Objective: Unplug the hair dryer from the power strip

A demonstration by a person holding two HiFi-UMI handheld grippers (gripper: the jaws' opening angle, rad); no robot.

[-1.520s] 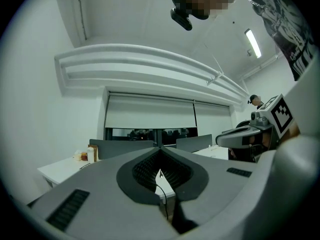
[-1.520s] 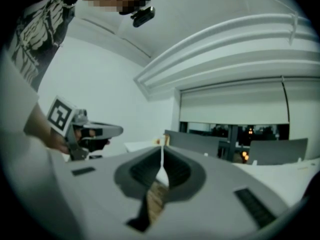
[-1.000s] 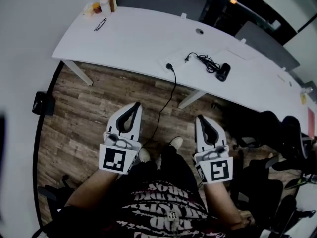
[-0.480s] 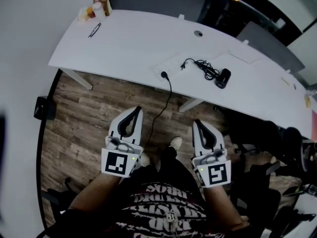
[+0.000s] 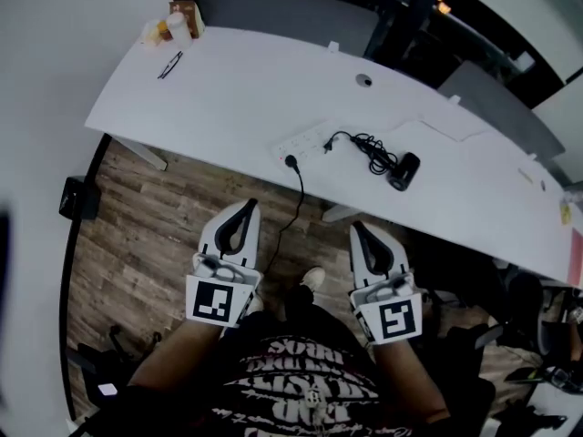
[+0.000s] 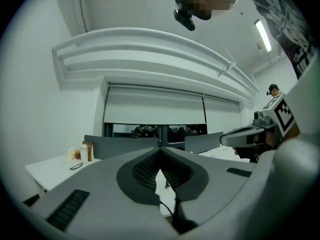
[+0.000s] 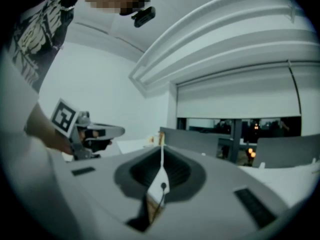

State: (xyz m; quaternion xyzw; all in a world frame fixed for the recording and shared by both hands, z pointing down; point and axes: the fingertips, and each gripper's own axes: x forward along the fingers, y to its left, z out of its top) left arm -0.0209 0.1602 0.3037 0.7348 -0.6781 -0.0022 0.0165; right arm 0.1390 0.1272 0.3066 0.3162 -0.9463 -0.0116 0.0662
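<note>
Left tool (image 5: 250,206) and right tool (image 5: 357,227), both pressed together and empty, face the tabletop (image 5: 237,80), where I'd pinch the hair dryer's (image 5: 404,169) rigid plug (image 5: 338,138) at 12 o'clock, bracing the light power strip (image 5: 305,141).

Dim, cool light; fisheye-warped, vignetted edges

Too small to tell: the plug's (image 5: 332,140) seating in the power strip (image 5: 305,141).
</note>
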